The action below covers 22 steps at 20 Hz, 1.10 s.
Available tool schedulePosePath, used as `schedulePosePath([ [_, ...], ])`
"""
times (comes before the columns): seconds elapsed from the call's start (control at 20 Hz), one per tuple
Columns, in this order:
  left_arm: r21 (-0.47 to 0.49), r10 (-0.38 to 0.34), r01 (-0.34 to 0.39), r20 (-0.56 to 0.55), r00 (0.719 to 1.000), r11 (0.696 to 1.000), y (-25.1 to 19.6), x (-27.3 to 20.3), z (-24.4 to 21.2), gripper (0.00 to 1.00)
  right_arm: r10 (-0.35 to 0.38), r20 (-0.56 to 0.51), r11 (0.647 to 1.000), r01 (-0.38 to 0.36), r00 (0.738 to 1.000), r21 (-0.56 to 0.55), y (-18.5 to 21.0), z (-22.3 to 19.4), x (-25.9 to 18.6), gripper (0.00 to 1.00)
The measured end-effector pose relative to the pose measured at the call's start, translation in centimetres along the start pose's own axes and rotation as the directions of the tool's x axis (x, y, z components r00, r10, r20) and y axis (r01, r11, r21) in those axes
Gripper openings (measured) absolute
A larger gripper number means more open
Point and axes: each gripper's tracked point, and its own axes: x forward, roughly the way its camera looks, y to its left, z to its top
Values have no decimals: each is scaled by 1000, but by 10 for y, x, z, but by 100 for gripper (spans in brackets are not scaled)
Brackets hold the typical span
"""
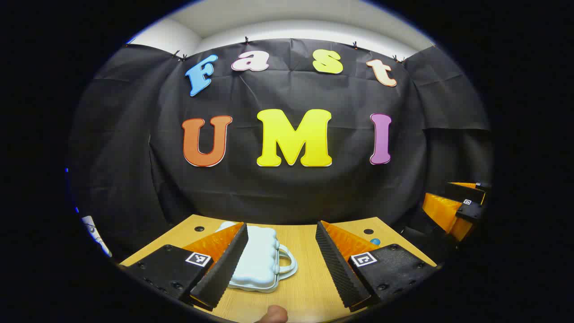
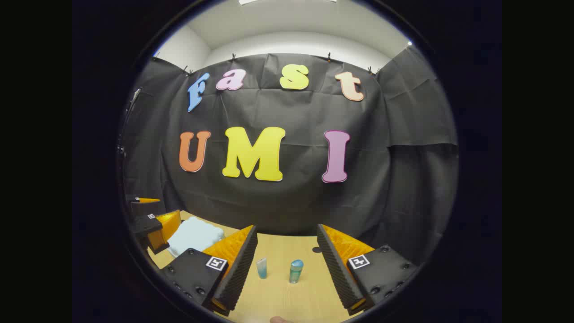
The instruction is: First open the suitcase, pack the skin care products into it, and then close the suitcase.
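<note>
Left gripper view: left claw [image 1: 281,264] hovered above tabletop [image 1: 309,287], fingers wide apart, gripping nothing. Pale blue suitcase [image 1: 258,260] lay closed, flat on tabletop, ahead of claw, partly behind its left finger, handle toward gap between fingers. Right claw [image 1: 457,211] seen far off to right.

Right gripper view: left claw [image 2: 157,226] seen far left, suitcase [image 2: 195,235] just beside it. Right claw [image 2: 287,264] fingers spread apart, empty. Small tube [image 2: 262,268] and blue-capped bottle [image 2: 295,271] stood upright on tabletop [image 2: 278,300] ahead, between fingers, near each other, apart.
</note>
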Motion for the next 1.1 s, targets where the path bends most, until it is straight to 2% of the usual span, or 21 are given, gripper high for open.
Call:
schedulePosePath([
  [0.2, 6, -10, 10, 17, 1000, 1000, -6, 7, 6, 97, 2, 24, 1000, -1, 1000, -13, -1, 9, 5, 80],
  [0.6, 14, -25, 24, 33, 999, 1000, -19, 13, 12, 97, 12, 4, 1000, -12, 1000, -19, -8, 5, 12, 79],
  [1.1, 2, -29, 29, 0, 1000, 1000, -29, 22, 1, 97, -25, -2, 1000, 25, 1000, -8, -28, 4, 16, 79],
])
